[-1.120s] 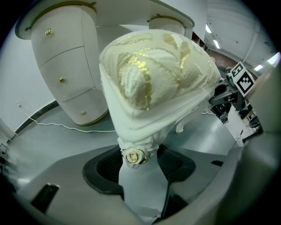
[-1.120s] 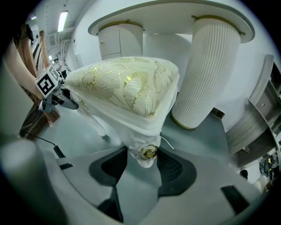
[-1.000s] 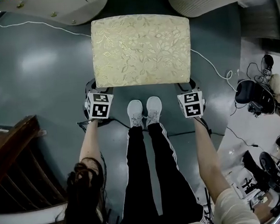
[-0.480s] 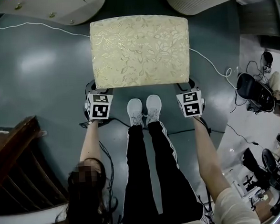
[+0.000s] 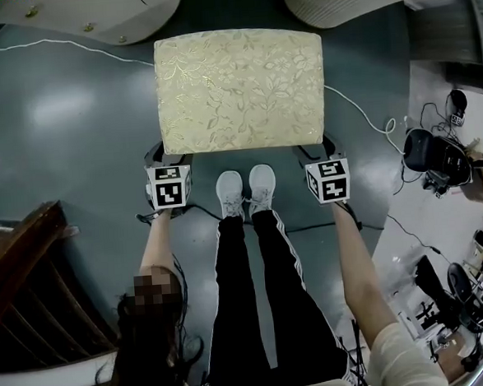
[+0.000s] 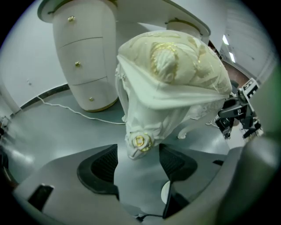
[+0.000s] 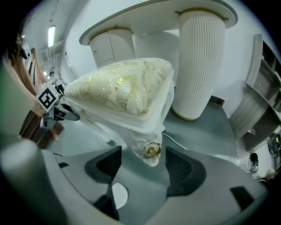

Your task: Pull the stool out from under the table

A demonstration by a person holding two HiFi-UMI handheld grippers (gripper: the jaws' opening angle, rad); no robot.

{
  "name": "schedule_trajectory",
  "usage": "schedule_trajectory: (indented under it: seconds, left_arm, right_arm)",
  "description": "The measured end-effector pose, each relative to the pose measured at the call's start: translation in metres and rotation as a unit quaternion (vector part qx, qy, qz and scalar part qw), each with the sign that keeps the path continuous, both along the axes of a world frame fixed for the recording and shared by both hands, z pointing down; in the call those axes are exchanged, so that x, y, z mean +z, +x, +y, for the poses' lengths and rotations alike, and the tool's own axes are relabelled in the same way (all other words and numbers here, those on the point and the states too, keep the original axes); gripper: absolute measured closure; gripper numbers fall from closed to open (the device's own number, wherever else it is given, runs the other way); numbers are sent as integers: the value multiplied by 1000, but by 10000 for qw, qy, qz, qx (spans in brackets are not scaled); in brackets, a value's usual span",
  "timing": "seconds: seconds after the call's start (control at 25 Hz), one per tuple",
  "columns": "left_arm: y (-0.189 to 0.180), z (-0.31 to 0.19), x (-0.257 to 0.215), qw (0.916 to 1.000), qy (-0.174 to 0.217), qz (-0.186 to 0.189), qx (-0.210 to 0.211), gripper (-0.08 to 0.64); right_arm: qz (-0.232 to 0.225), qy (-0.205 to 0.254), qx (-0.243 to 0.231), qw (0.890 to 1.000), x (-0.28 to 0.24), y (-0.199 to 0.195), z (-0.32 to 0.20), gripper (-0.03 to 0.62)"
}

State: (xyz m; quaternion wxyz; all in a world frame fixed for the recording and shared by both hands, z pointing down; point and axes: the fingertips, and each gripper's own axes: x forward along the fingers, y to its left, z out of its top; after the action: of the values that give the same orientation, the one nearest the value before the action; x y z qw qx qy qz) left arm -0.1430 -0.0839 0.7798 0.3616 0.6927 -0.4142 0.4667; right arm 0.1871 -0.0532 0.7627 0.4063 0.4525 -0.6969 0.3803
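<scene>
At left, finds the left gripper [image 6: 138, 163] opening, pads flanking but not pressing the near-left leg of the stool [image 5: 241, 89] at its gilt rosette [image 6: 139, 141]. Shows the seat rectangular, in cream-gold floral brocade over white carved legs, standing just ahead of white shoes [image 5: 247, 192], far edge level with the pedestals of the counter [image 7: 153, 17]. At right, finds the right gripper [image 7: 142, 169] likewise opening around the near-right leg. Underneath, shows a glossy grey-green floor [image 5: 65, 151] crossed by a white cable [image 5: 58, 46]; takes in dark wooden furniture [image 5: 23, 261] lower left, a drawer pedestal [image 6: 85, 61], a fluted pedestal [image 7: 197, 66], and cluttered gear [image 5: 437, 162] far right.
</scene>
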Motion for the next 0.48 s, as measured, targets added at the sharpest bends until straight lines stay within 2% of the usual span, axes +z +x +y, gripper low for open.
schedule_trajectory:
  seconds: [0.08, 0.28, 0.48]
  left_arm:
    - [-6, 8, -2, 9997, -45, 30, -256, 277]
    - [-18, 24, -9, 9992, -190, 26, -358, 275]
    - [-27, 1, -49, 9983, -48, 35, -588, 275]
  right_arm:
    - [-22, -36, 65, 10000, -3, 0, 3, 279]
    - [116, -180, -36, 9998, -13, -1, 10, 279]
    - [268, -258, -266, 9990, -48, 2, 6, 279]
